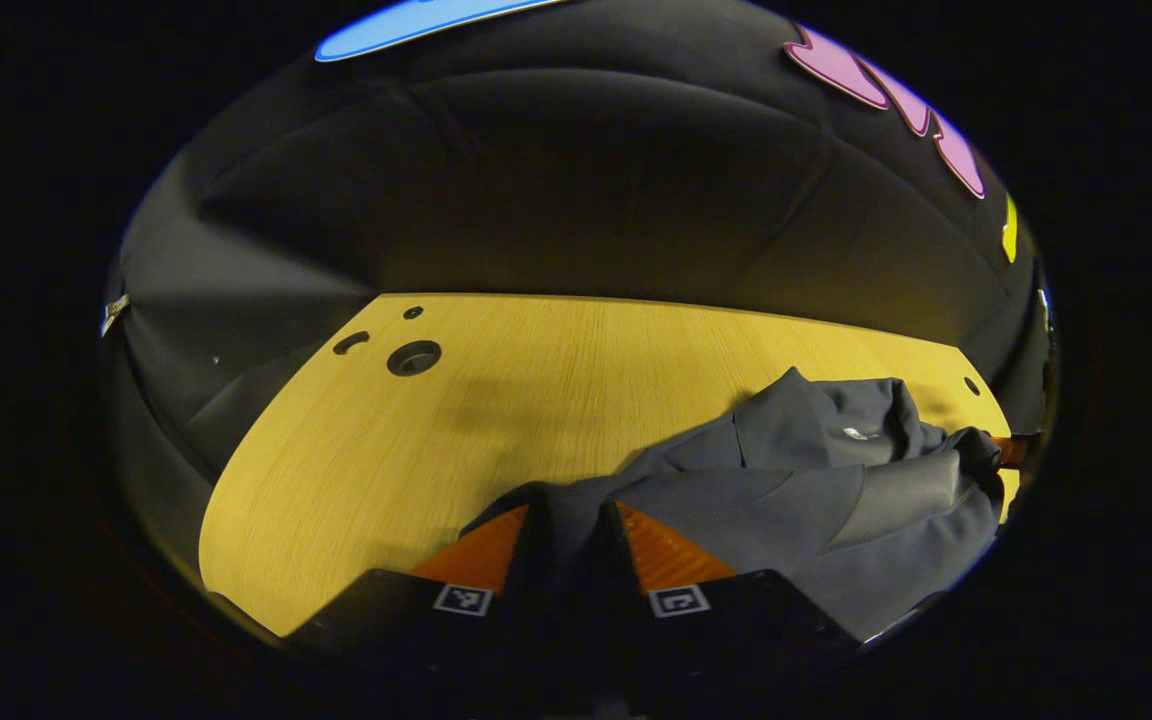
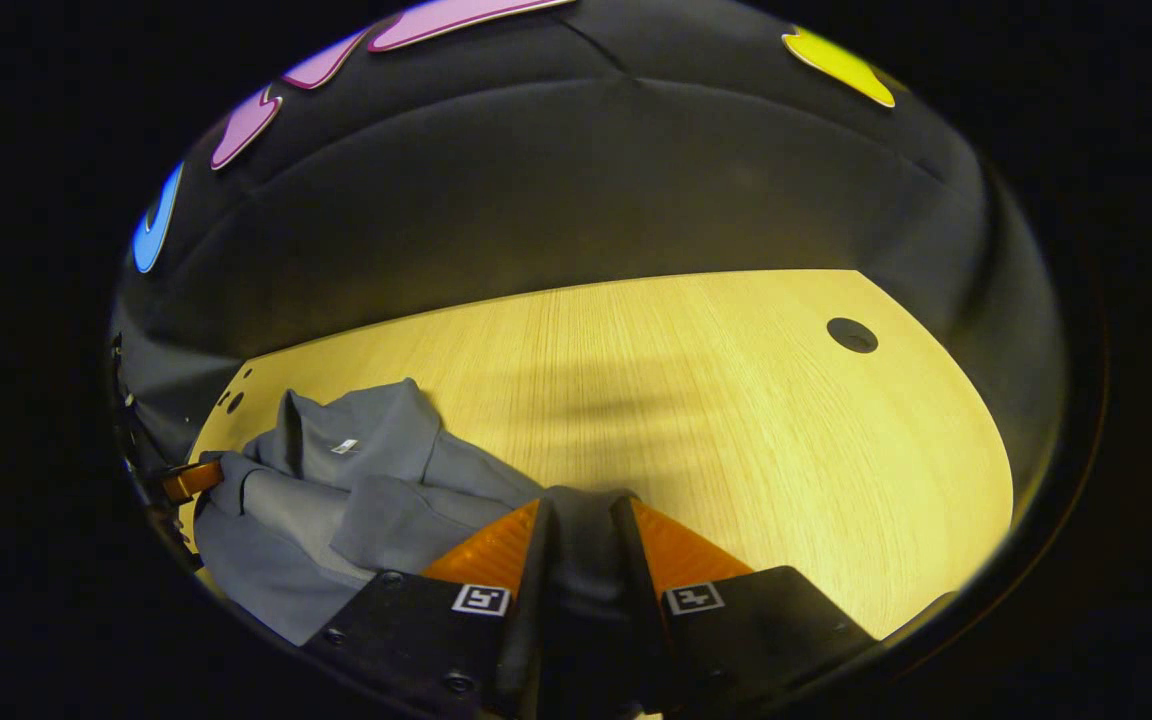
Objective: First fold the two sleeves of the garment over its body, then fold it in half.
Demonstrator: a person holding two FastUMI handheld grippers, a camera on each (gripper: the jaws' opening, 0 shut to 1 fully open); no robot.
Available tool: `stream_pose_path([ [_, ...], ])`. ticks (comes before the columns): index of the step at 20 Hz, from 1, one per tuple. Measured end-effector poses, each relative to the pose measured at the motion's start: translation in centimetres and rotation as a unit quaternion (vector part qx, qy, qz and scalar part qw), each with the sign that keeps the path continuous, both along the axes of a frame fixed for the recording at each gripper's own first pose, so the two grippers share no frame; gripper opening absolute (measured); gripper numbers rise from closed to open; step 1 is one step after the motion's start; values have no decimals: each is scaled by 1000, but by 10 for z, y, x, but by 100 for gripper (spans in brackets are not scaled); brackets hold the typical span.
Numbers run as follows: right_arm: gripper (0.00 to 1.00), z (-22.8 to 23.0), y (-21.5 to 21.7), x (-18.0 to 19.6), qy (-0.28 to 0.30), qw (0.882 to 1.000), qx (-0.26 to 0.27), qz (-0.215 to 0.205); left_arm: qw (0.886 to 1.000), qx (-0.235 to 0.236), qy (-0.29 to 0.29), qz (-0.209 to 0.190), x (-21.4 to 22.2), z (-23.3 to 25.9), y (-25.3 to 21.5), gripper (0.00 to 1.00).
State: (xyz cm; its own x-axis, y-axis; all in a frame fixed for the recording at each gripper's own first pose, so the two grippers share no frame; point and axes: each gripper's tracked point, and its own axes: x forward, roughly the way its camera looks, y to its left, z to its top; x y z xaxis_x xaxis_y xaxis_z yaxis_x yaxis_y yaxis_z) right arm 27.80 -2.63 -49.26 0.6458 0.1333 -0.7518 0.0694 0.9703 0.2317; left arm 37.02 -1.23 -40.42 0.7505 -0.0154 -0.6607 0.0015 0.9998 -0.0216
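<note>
A grey collared garment (image 1: 816, 480) lies bunched on the wooden table (image 1: 556, 390), with its collar and label up at the far side. My left gripper (image 1: 572, 515) is shut on a fold of its grey cloth at the garment's near left edge. In the right gripper view the same garment (image 2: 356, 480) spreads to the left, and my right gripper (image 2: 584, 515) is shut on a fold of its cloth at its right edge. The other gripper's fingertip (image 2: 191, 480) pokes in at the garment's far left in that view, and likewise a fingertip (image 1: 1011, 450) shows at the right edge of the left gripper view.
The table has round holes near its far left corner (image 1: 413, 357) and a dark round cap (image 2: 852, 335) at the far right. Bare wood stretches beyond the garment toward the black cloth wall.
</note>
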Motion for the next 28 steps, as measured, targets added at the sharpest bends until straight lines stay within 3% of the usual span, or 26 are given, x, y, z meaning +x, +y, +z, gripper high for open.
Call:
stream_pose_path([
  [1, 45, 3, 0, -3, 3, 1000, 2, -1, 1000, -2, -3, -1, -2, 4, -1, 52],
  [3, 64, 12, 1, -7, 1, 1000, 6, -4, 1000, -2, -6, -4, -4, 13, -3, 69],
  [4, 65, 17, 0, -8, -2, 1000, 7, -6, 1000, 0, -6, -8, -8, 16, -3, 80],
  [5, 65, 24, -1, -10, -6, 1000, 7, -9, 1000, 2, -8, -11, -9, 21, -4, 79],
  [6, 80, 33, 0, -13, -10, 1000, 12, -11, 1000, 3, -14, -14, -12, 29, -5, 84],
  [7, 77, 42, 1, -16, -15, 1000, 13, -12, 1000, 3, -21, -17, -14, 36, -7, 87],
  [8, 84, 51, 0, -19, -21, 1000, 14, -9, 999, 1, -28, -20, -18, 45, -8, 90],
  [17, 84, 154, 19, -71, -93, 996, 7, 17, 996, -34, -86, -18, -84, 130, -8, 92],
  [23, 85, 220, 56, -119, -145, 987, 12, 61, 992, -54, -104, -44, -146, 168, -17, 91],
  [28, 85, 238, 89, -168, -159, 983, -1, 91, 988, -62, -124, -61, -193, 190, -21, 91],
])
